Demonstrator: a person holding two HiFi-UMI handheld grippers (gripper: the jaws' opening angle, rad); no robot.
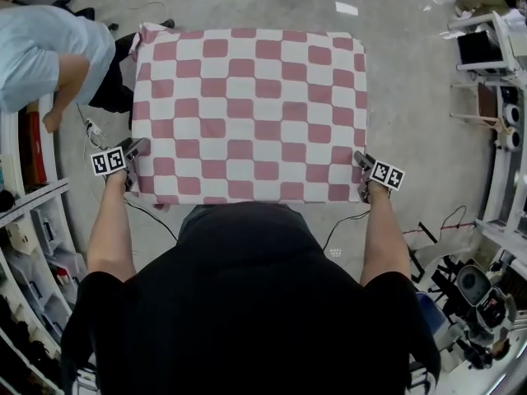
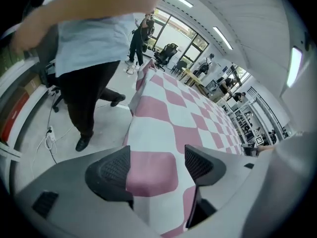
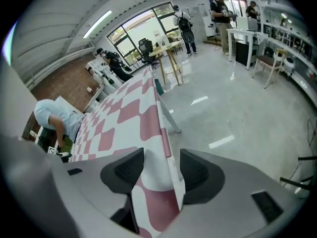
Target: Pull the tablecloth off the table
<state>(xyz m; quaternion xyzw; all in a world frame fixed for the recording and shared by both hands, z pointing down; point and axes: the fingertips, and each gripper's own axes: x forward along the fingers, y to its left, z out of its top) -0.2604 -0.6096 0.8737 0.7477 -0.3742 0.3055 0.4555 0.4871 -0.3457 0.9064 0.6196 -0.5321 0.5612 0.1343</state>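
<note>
A pink-and-white checked tablecloth [image 1: 247, 113] covers the whole table and hangs over its edges. My left gripper [image 1: 132, 159] is at the cloth's near left corner and my right gripper [image 1: 362, 171] at its near right corner. In the left gripper view the jaws of the left gripper [image 2: 156, 167] stand wide, with the cloth [image 2: 188, 113] lying between the pads but not pinched. In the right gripper view the right gripper [image 3: 161, 170] is also open. The hanging edge of the cloth [image 3: 129, 113] runs between its pads, with a gap on the right side.
A person in a light blue shirt [image 1: 41, 56] bends over beside the table's far left corner. Shelving [image 1: 25, 220] lines the left side, and racks with equipment [image 1: 494, 138] line the right. Cables [image 1: 156, 216] trail on the floor. A table leg [image 3: 168, 118] shows under the cloth's right edge.
</note>
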